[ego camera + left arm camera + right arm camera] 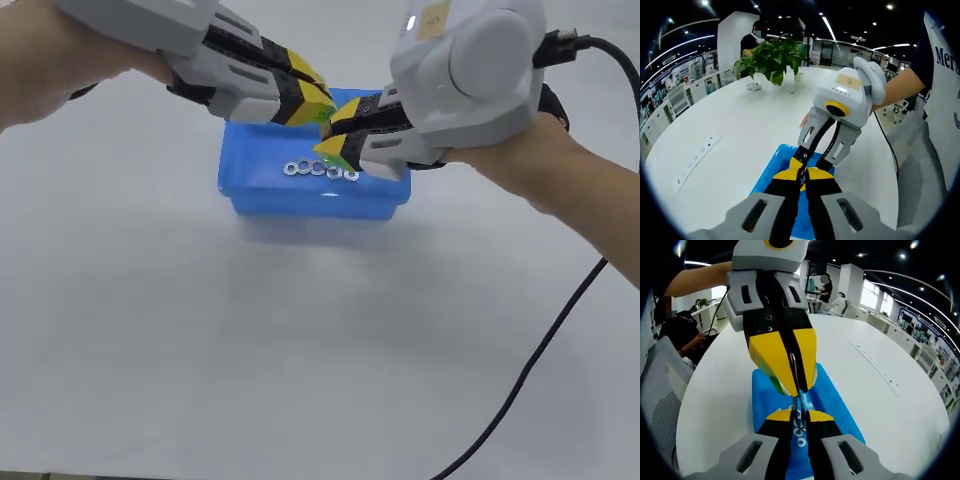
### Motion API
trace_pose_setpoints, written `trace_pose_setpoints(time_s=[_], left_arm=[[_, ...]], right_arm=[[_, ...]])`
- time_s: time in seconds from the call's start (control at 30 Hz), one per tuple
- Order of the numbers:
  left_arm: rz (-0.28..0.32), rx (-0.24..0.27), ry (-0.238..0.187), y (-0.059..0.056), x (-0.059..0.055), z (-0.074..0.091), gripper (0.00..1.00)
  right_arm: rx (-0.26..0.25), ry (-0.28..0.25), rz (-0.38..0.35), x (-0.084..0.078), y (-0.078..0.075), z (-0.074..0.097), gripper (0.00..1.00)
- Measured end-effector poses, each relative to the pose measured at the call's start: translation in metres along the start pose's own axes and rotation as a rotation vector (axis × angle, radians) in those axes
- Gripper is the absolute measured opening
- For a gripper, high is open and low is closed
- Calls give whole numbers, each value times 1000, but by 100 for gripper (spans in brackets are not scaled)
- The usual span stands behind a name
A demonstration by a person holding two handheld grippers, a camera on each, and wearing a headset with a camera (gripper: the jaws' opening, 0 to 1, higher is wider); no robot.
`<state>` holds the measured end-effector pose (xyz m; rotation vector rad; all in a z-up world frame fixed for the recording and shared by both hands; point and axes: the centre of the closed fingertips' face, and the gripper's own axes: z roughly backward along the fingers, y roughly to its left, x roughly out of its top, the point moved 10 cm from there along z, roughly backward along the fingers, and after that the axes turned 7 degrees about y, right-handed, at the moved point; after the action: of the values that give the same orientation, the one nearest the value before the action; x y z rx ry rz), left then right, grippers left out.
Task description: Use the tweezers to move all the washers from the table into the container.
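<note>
1. While my left claw (802,175) is clenched on the tweezers (793,365), my right claw (798,415) meets it tip to tip. Its jaws are nearly together, but I cannot tell whether it grips too.
2. I judge this steadies or passes the tool.
3. Just below both tips, the washers (320,170) lie in a row inside the blue tub (300,205).
4. My left hand (40,60) and right hand (530,165) angle inward and down from opposite sides.
</note>
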<state>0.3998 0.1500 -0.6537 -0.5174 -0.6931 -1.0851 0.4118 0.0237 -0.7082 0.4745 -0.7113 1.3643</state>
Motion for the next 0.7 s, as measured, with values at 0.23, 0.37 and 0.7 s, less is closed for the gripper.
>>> trace_pose_setpoints(time_s=[0.23,0.37,0.7], left_arm=[[4,-10,10,-1,-3,-3,7],[9,-13,7,-2,-3,-4,7],[12,-15,4,-3,-4,-4,7]], right_arm=[[9,4,-9,-3,3,-3,11],[10,1,-16,-4,2,-3,11],[16,5,-22,-5,5,-1,11]])
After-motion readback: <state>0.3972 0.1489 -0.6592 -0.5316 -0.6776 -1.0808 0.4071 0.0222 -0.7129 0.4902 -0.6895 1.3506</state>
